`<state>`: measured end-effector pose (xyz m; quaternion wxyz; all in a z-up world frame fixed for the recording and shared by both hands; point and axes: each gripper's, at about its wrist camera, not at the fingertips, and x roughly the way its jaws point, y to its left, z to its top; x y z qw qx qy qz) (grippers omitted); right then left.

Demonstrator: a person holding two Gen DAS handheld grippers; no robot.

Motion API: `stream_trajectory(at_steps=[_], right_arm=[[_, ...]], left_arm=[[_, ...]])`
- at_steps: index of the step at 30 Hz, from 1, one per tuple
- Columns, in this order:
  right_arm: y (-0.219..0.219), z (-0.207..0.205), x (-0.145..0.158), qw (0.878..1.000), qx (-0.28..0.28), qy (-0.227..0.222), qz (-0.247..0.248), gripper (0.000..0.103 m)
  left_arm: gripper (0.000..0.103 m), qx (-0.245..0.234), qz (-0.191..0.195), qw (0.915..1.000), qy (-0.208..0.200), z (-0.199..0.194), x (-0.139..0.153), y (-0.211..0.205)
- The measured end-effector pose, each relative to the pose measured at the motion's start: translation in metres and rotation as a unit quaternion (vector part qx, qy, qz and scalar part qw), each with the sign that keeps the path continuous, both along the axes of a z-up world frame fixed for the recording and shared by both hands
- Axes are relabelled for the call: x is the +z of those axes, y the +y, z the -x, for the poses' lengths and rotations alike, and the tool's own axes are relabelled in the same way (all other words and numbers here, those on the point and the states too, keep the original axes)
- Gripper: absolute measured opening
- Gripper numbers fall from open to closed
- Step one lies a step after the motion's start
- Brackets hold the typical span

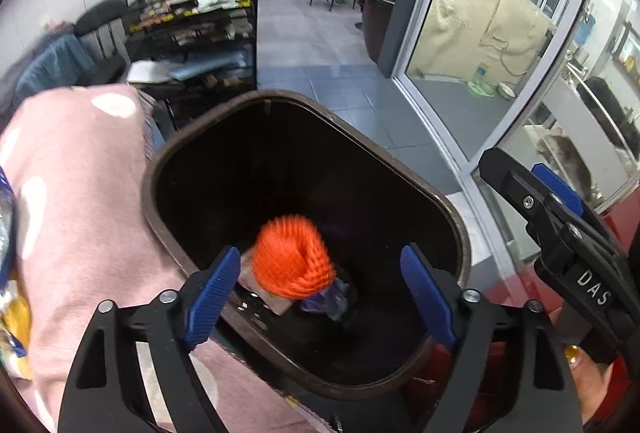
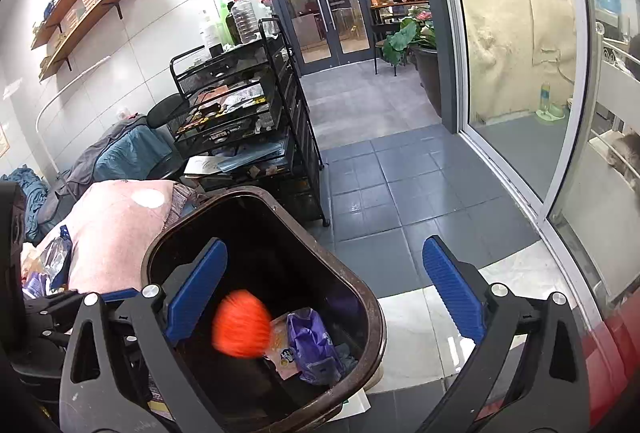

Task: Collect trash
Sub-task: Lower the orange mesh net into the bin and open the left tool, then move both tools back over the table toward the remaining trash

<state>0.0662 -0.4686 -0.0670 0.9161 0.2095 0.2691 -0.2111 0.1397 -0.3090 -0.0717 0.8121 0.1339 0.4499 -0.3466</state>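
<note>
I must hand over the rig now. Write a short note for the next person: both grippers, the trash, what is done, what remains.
Left gripper: open, empty, above the brown bin.
Right gripper: open, empty, also above the bin.
Orange ball-shaped item: blurred, inside the bin, over a purple wrapper and a pink packet.
Done: these pieces are in the bin.
Left: packets beside the pink cushion look like remaining trash.
</note>
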Motion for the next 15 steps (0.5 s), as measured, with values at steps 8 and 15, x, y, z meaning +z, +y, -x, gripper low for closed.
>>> stream_trajectory(at_steps=[8, 15], right_arm=[[0.002, -0.002, -0.003, 1.0, 0.004, -0.001, -0.002, 0.097], [0.01, -0.006, -0.003, 1.0, 0.019, -0.002, 0.003, 0.097]], left_arm=[[0.097, -0.002, 0.005, 0.999, -0.045, 0.012, 0.019, 0.007], [0.098, -0.013, 0.001, 0.9974, -0.071, 0.023, 0.029, 0.016]])
